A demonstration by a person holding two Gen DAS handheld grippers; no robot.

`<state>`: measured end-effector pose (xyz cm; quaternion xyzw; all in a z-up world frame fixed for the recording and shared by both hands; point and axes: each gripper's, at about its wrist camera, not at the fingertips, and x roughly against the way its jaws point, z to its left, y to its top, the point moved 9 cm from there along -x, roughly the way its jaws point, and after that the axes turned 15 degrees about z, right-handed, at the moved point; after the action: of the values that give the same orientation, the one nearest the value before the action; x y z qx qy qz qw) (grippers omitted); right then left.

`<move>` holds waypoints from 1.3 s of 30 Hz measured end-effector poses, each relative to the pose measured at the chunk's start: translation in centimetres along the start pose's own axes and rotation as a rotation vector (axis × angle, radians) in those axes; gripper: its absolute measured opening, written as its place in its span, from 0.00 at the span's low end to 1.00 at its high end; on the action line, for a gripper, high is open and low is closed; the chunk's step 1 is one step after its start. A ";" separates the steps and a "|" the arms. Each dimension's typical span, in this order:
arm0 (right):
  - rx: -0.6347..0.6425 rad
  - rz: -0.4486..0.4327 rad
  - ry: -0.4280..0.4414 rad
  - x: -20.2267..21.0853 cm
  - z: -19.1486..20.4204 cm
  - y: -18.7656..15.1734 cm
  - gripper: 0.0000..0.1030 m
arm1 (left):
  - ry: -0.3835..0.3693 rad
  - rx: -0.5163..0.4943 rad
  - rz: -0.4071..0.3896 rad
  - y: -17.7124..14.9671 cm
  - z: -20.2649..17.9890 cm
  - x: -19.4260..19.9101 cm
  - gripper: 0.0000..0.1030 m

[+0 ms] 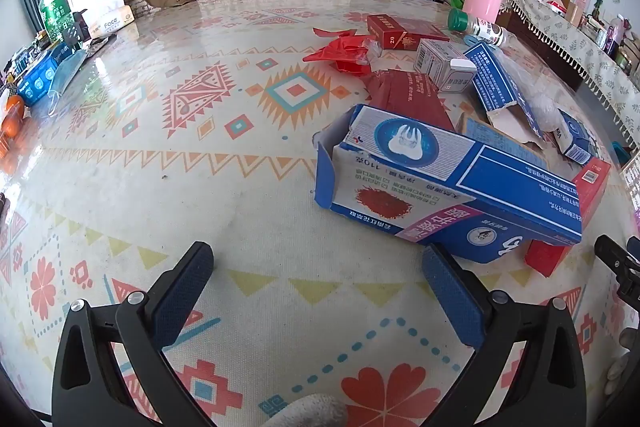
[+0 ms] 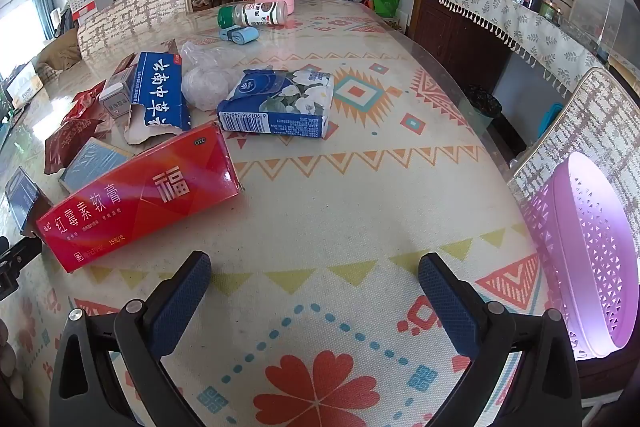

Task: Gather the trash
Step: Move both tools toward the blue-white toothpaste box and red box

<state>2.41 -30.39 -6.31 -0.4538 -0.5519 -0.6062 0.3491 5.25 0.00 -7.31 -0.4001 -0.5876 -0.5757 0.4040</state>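
trash lies heaped across the middle of the patterned bench (image 2: pixel 360 187): a long blue toothpaste carton (image 1: pixel 448 187) with its end flap open rests partly on a red ointment box (image 2: pixel 140 195), and behind them sit a torn blue box (image 2: pixel 160 91), a blue tissue pack (image 2: pixel 280 103), crumpled red wrappers (image 1: pixel 348 53) and a cigarette pack (image 1: pixel 400 31). the left tool (image 1: pixel 316 287) hovers just short of the blue carton, fingers spread wide and holding nothing, while the right tool (image 2: pixel 314 287) hangs equally agape over bare cloth near the red box. a pink perforated basket (image 2: pixel 592 259) stands at the bench's right edge, well apart from the heap.
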 end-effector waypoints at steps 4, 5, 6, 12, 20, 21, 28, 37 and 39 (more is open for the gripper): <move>0.000 0.001 0.000 0.0 0.0 0.0 1.00 | 0.000 0.000 0.000 0.0 0.0 0.0 1.00; 0.000 0.001 0.000 0.0 0.0 0.0 1.00 | 0.000 0.000 -0.001 0.0 0.0 0.0 1.00; 0.000 0.001 0.000 0.0 0.0 0.0 1.00 | 0.000 0.000 -0.001 0.0 0.0 0.0 1.00; 0.000 0.000 0.000 0.0 0.0 0.0 1.00 | 0.000 0.000 0.000 0.0 0.0 0.0 1.00; 0.000 0.000 0.000 0.0 0.0 0.0 1.00 | 0.000 0.000 0.002 0.0 0.0 0.0 1.00; 0.000 0.000 0.000 0.0 0.0 0.0 1.00 | 0.000 0.000 0.001 0.0 0.0 0.0 1.00; 0.019 0.015 0.007 -0.1 -0.1 -0.1 1.00 | -0.006 -0.021 0.024 -0.4 -0.1 0.0 1.00; 0.019 0.031 0.009 -0.2 -0.1 0.0 1.00 | -0.015 -0.045 0.024 -0.4 -0.3 0.0 1.00; 0.018 0.029 0.009 -0.2 0.0 0.1 1.00 | -0.015 -0.048 0.028 -0.5 -0.4 0.1 1.00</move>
<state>2.54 -30.46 -6.48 -0.4559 -0.5489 -0.5982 0.3646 4.79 -0.38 -7.38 -0.4221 -0.5711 -0.5809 0.3978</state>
